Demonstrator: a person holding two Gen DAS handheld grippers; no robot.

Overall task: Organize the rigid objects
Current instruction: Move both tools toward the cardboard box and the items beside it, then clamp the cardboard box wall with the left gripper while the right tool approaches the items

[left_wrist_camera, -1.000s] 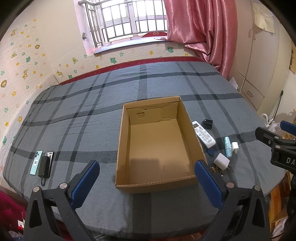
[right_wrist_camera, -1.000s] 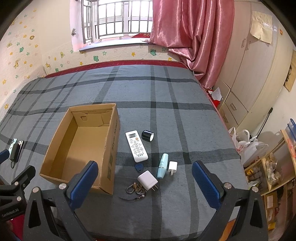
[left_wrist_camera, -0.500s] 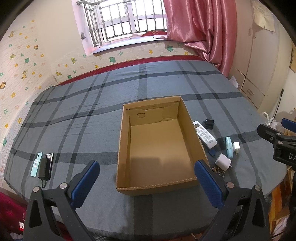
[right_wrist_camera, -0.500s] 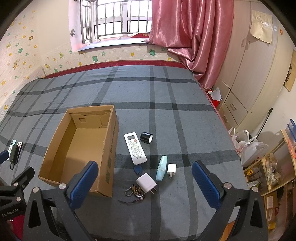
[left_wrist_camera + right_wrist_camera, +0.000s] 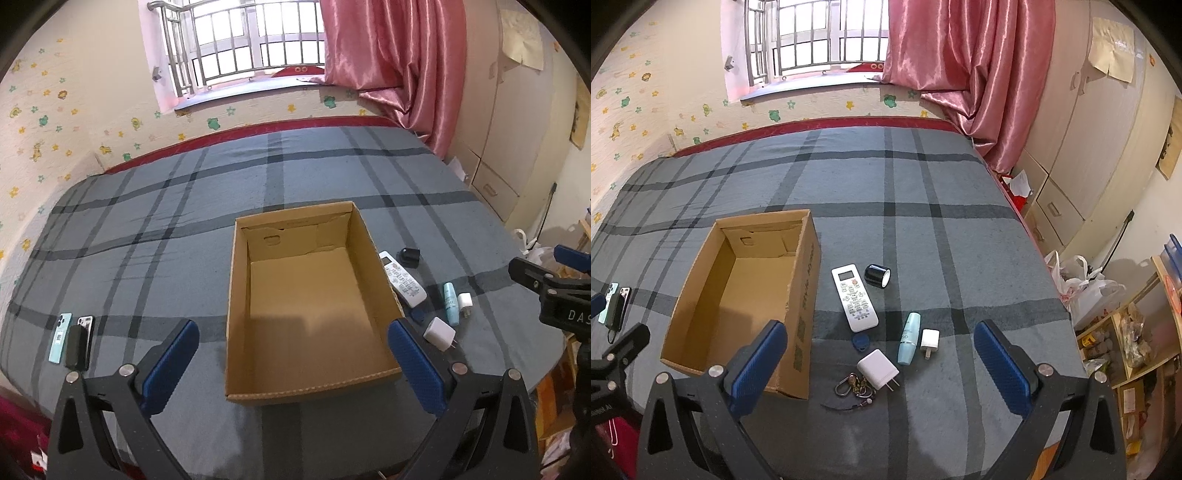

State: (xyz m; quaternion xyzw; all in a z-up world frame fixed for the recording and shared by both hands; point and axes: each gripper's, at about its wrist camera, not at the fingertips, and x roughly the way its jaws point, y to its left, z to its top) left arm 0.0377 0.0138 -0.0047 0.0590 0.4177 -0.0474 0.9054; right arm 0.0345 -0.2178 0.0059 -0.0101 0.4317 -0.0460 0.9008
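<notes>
On the far left of the grey plaid bed [image 5: 147,206], near its edge, two phones [image 5: 59,341] lie side by side with a black power bank [image 5: 75,347] resting on top of them. Next comes the left gripper [image 5: 291,360], held above the near edge of the bed with its blue-padded fingers [image 5: 170,363] spread wide and nothing between them. Ahead of it sits the open cardboard box [image 5: 240,295], with bare cardboard showing inside. Just to the right of the box lies a white remote control [image 5: 854,297], lengthwise alongside the box wall, and a small black cylinder [image 5: 877,275] rests on its side beside the remote's far end. Nearer the camera, a blue key fob [image 5: 860,342] sits at the remote's near end, with a white charger [image 5: 878,369] and a bunch of keys [image 5: 851,386] touching it below. A pale blue tube [image 5: 908,338] and a smaller white plug [image 5: 929,342] lie just to the right. The right gripper [image 5: 879,360] hangs over this cluster, its jaws equally wide apart and gripping nothing.
</notes>
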